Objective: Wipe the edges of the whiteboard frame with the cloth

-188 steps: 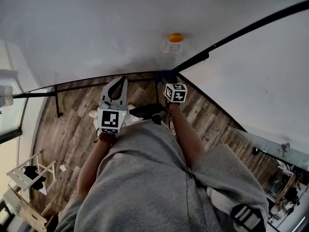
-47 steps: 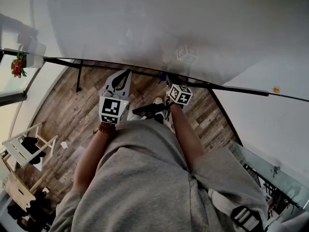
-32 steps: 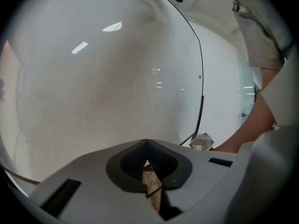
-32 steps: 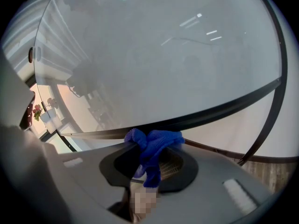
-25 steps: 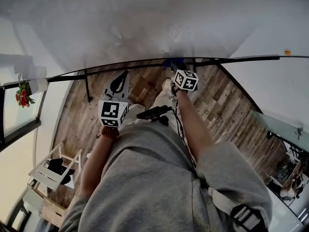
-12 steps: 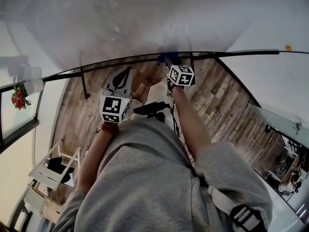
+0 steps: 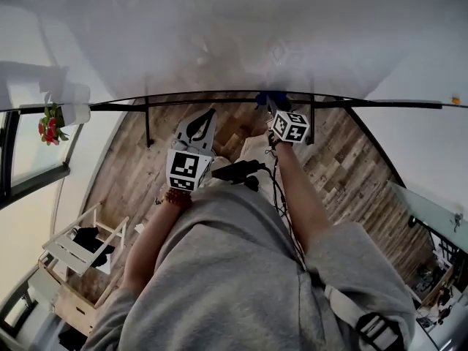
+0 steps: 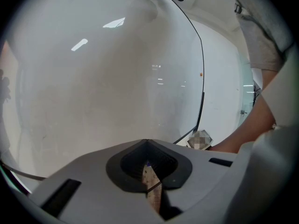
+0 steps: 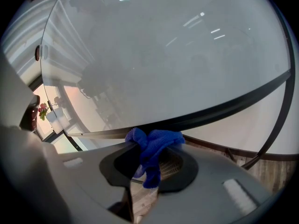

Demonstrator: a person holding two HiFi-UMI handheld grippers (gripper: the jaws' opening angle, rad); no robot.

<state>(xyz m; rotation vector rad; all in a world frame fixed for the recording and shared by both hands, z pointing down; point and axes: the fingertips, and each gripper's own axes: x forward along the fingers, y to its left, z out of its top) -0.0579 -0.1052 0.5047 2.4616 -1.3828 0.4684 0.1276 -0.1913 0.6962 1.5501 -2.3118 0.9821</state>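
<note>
An office-like room: a big whiteboard [image 7: 241, 35], wood-plank floor [image 7: 128, 170] and glass partition [image 7: 428, 210].

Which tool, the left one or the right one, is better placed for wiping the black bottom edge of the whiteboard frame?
Right. The right tool grips the blue fuzzy cloth, which sits right at the black frame edge. The left tool is shut and holds nothing.

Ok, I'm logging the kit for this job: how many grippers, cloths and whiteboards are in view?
Grippers: 2, the left gripper and the right gripper
Cloths: 1, a blue cloth clamped in the right gripper's jaws
Whiteboards: 1, the whiteboard
Total: 4
</note>
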